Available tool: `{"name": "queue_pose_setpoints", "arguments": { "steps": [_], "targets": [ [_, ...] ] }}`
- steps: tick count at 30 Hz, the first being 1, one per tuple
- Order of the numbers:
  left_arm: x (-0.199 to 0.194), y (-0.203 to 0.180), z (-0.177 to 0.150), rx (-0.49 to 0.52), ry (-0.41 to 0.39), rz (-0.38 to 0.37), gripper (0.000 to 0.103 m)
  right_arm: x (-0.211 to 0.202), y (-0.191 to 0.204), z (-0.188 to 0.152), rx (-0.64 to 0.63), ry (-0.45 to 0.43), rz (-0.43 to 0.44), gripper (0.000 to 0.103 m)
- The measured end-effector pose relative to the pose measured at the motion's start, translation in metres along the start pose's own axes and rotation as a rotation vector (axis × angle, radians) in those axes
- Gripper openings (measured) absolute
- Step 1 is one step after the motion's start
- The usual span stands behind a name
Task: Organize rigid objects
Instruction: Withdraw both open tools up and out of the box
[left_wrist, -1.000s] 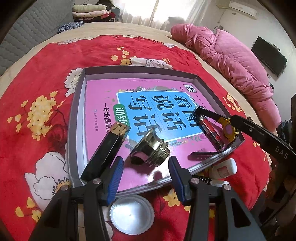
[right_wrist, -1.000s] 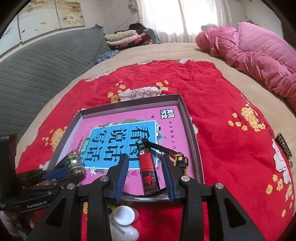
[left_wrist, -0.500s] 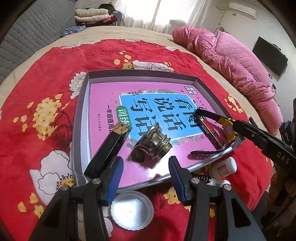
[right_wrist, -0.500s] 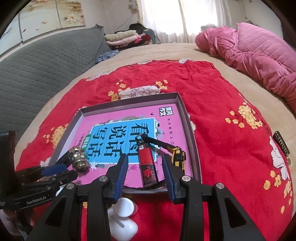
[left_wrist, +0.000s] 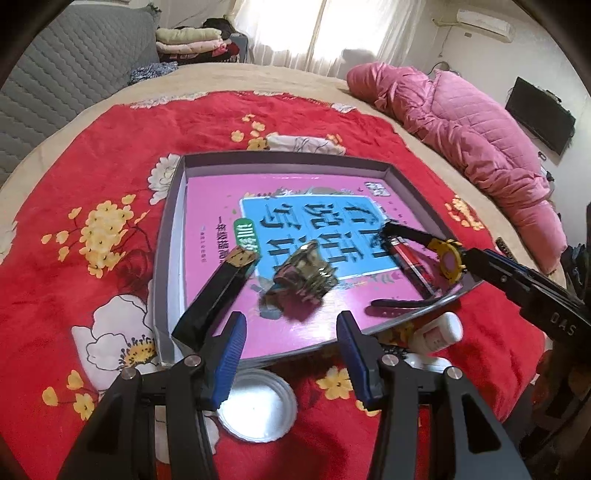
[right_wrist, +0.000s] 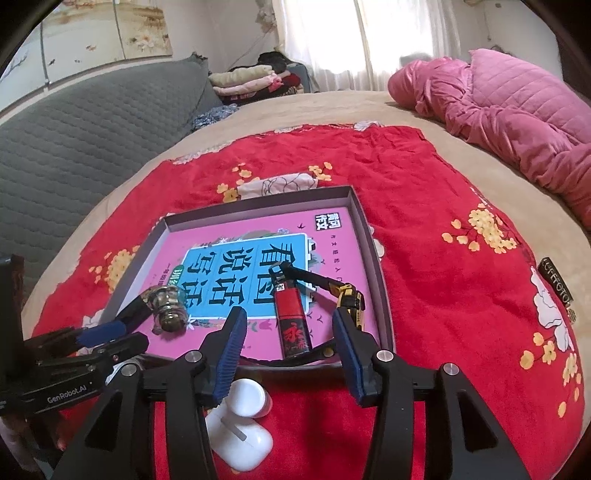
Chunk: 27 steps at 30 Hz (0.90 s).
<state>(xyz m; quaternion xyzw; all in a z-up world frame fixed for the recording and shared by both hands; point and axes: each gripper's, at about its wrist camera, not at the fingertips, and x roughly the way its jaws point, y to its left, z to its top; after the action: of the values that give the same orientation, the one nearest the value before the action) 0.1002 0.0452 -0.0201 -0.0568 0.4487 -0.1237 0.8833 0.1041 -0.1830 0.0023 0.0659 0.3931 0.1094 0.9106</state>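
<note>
A grey tray (left_wrist: 168, 258) holds a pink book on the red blanket. On the book lie a black bar with a gold end (left_wrist: 214, 295), a brass knob (left_wrist: 301, 280) that looks blurred, a red lighter (right_wrist: 291, 321) and a yellow watch (right_wrist: 351, 299). My left gripper (left_wrist: 290, 332) is open just short of the knob, with nothing between its pads. My right gripper (right_wrist: 288, 343) has its jaws opening. The lighter lies flat between and just past its tips, and the pads are clear of it. My left gripper (right_wrist: 133, 328) appears at the left in the right wrist view, beside the knob (right_wrist: 168, 310).
A white lid (left_wrist: 256, 406), a white bottle (left_wrist: 437, 332) and a white earbud case (right_wrist: 240, 443) lie on the blanket in front of the tray. A pink quilt (right_wrist: 517, 110) is heaped at the far right and a grey headboard (right_wrist: 92, 122) runs along the left.
The right gripper's jaws have spread apart from the lighter, which stays on the book. The knob has shifted a little and is now blurred. The left view has tilted slightly up.
</note>
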Motion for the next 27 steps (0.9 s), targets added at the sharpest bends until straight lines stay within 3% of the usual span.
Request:
{"name": "queue_pose_setpoints", "arguments": {
  "steps": [19, 27],
  "targets": [
    [-0.032, -0.009, 0.000, 0.000, -0.063, 0.009, 0.050, -0.026, 0.002, 0.007, 0.016, -0.049, 0.014, 0.052],
    [-0.045, -0.007, 0.001, -0.009, -0.096, 0.011, 0.051, -0.038, 0.002, 0.010, 0.016, -0.074, 0.012, 0.057]
  ]
}}
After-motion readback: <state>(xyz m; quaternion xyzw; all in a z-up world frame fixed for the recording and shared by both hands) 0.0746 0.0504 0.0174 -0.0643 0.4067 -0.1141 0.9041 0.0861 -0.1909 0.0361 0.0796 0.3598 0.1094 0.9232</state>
